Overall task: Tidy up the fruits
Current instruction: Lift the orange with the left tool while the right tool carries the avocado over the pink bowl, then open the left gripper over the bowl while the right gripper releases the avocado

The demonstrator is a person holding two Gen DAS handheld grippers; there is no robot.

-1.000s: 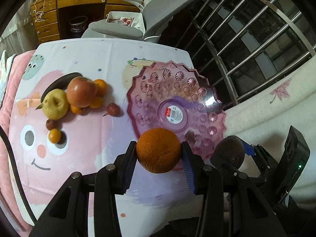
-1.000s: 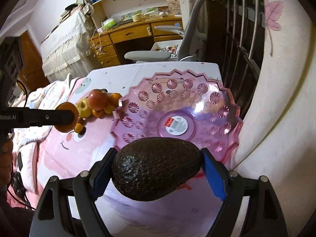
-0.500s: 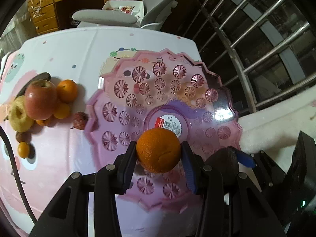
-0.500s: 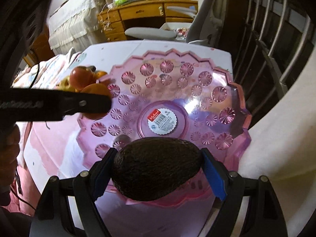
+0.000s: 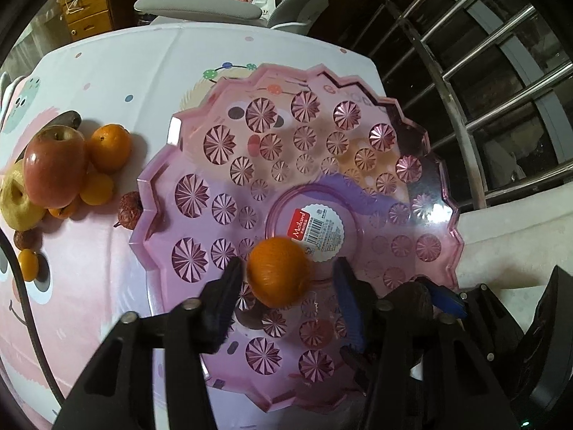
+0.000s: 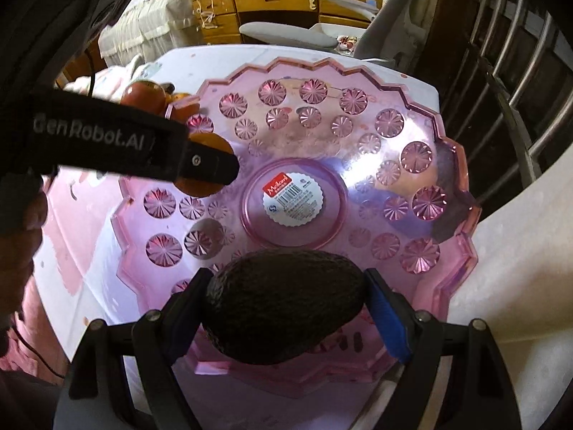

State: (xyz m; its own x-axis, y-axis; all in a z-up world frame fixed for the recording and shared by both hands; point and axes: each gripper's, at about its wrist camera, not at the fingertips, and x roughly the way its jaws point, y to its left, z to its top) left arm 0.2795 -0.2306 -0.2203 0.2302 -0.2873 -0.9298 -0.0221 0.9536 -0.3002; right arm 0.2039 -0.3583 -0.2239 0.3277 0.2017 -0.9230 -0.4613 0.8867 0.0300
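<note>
A heap of fruit (image 5: 64, 175) is left on the tablecloth (image 5: 107, 64) beside the pink plate (image 5: 215, 165). Above the plate, an orange (image 5: 278, 271) is seen between the opening jaws of the left gripper (image 5: 286, 279), both pads apart from it. An avocado (image 6: 284, 306) is clamped by the right gripper (image 6: 286, 308) over the plate's near rim.
</note>
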